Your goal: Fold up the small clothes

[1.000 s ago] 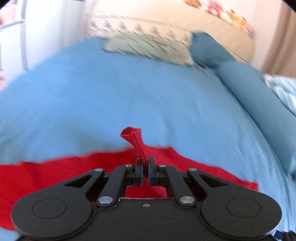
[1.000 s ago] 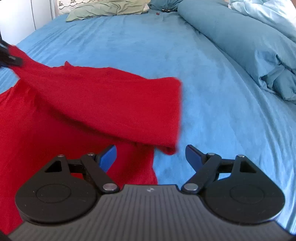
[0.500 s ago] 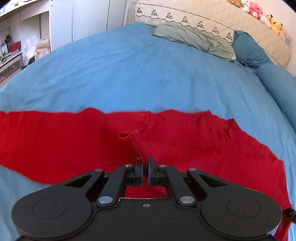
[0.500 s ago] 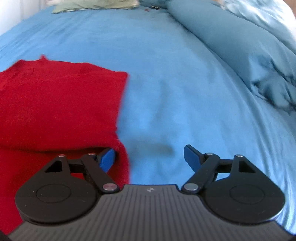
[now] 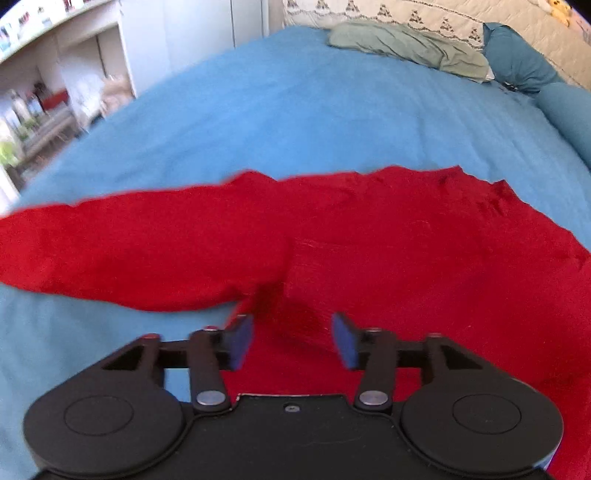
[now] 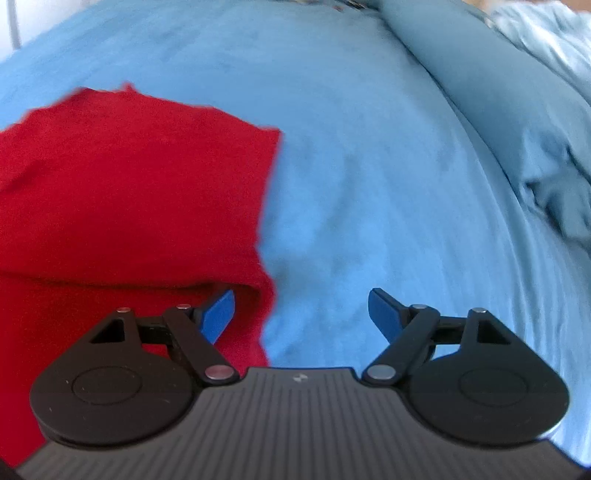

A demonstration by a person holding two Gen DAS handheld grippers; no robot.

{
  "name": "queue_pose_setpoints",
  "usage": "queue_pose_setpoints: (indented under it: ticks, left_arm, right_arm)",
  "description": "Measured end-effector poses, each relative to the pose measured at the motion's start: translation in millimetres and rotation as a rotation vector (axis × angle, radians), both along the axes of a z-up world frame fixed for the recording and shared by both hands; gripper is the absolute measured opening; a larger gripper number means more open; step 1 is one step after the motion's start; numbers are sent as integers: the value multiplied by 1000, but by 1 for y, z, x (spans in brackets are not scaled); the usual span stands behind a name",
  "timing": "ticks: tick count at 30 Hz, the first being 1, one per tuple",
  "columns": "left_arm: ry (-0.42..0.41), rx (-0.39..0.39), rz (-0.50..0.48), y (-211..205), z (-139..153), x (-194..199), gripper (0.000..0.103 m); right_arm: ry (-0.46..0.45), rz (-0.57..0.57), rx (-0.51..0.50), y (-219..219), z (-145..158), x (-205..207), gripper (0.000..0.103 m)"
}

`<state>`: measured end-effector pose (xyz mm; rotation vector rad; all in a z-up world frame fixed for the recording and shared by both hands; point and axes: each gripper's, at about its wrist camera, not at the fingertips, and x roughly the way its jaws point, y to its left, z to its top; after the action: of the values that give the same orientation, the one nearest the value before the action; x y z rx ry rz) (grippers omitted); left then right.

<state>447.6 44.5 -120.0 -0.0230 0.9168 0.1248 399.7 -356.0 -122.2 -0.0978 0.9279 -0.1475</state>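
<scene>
Fingers of the left gripper [image 5: 292,341] stand spread apart with nothing between them, their blue pads hovering over the near part of a red knit garment [image 5: 369,251]. That garment lies flat on the bright blue bed sheet [image 5: 295,110], its long axis running side to side across the left wrist view. One long arm of red cloth, seemingly a sleeve, reaches out to the left, with its end running off the left edge of the picture, while the wider body fills the middle and right. The far edge of the garment is uneven and a little wrinkled toward the right. The picture is blurred at the near folds, so the exact layering there cannot be told.

In the right wrist view, the right gripper [image 6: 303,314] is also wide open and holds nothing. Its left blue pad [image 6: 218,317] sits over the right edge of the red garment [image 6: 129,192], where a folded upper layer lies on a lower one; its right pad is over bare sheet [image 6: 369,147]. The garment's right edge runs roughly straight away from the camera.

Farther off, a rolled teal-blue duvet [image 6: 517,129] lies along the right side of the bed. At the head of the bed a crumpled grey-green cloth [image 5: 406,48] rests before a cream quilted headboard [image 5: 424,18]. White shelves [image 5: 55,92] stand beyond the bed's left side.
</scene>
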Motion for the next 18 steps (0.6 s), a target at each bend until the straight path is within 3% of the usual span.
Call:
queue_pose_setpoints:
  ticks: [4,8,12,14,18]
  left_arm:
    - [-32,-6,-79,-11,17,-4,72]
    - [-31,-39,-159,-31,10,16,72]
    - [-20,-61,-168,-39,-6,36,72]
    - [-4,-73,-162,-37,-11,40,72]
    - [10,-83,-164,-34,-14,44,72]
  right_arm:
    - [-78,137,149,20,22,3,103]
    - [-68,166,247,35,-5,27,103]
    - [4,40,253,17,-46,37,102]
    - [-50,39,298,5,-48,24,102]
    - [-16,119,186,14,-37,23,101]
